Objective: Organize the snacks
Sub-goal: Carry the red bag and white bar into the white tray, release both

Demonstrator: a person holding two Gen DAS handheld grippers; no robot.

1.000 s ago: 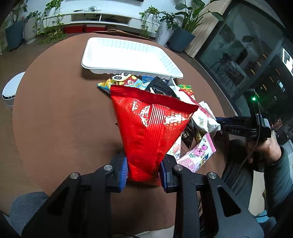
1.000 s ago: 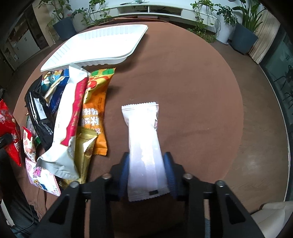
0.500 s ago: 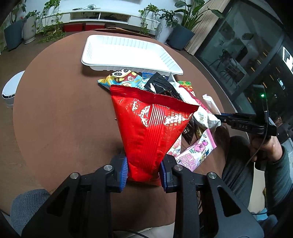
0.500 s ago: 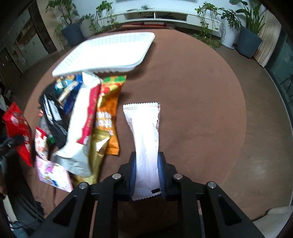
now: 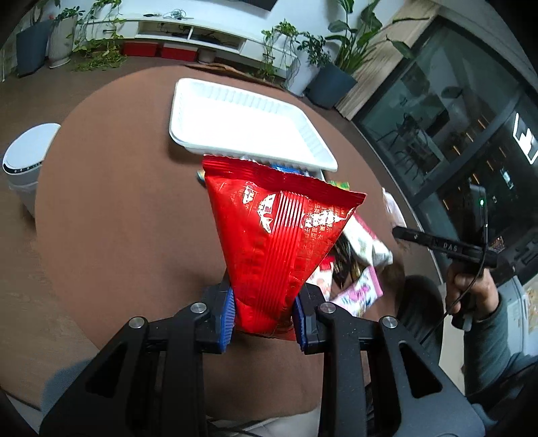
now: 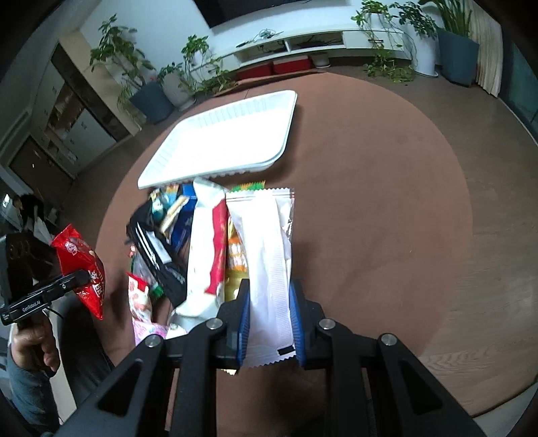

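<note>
Round brown table (image 5: pixel 111 208), living-room setting: potted plants (image 6: pixel 188 67) along the far wall, a low white shelf unit (image 5: pixel 188 28), dark glass panels to one side, a white bin (image 5: pixel 23 158) on the floor beside the table.

Item 1: white tray (image 5: pixel 248 124), ribbed walls, at the far side of the table; nothing shows inside it.

Item 2: left gripper (image 5: pixel 263 317), blue pads pressed narrow on the lower end of a red snack bag (image 5: pixel 279 242). Bag is raised off the table, its wide sealed top fanning toward the tray and covering the tray's near edge. White print on the bag too small to read.

Item 3: right gripper (image 6: pixel 270 331), pads clamped on the lower part of a long white packet (image 6: pixel 269 262), plain back seam facing up, held above the pile.

Item 4: snack pile (image 6: pixel 178 248) on the table just near the tray: a white-and-red packet (image 6: pixel 205 248), a black packet (image 6: pixel 154 248), a blue packet (image 6: pixel 183 225), a pink packet (image 5: pixel 359 292), and an orange packet (image 6: pixel 235 252) mostly hidden behind the white one. Several lower wrappers overlap and cannot be told apart; in the left wrist view the red bag hides most of the pile.

Item 5: a hand (image 5: pixel 470 289) on the right gripper's handle, sleeve cut off at the frame edge.
</note>
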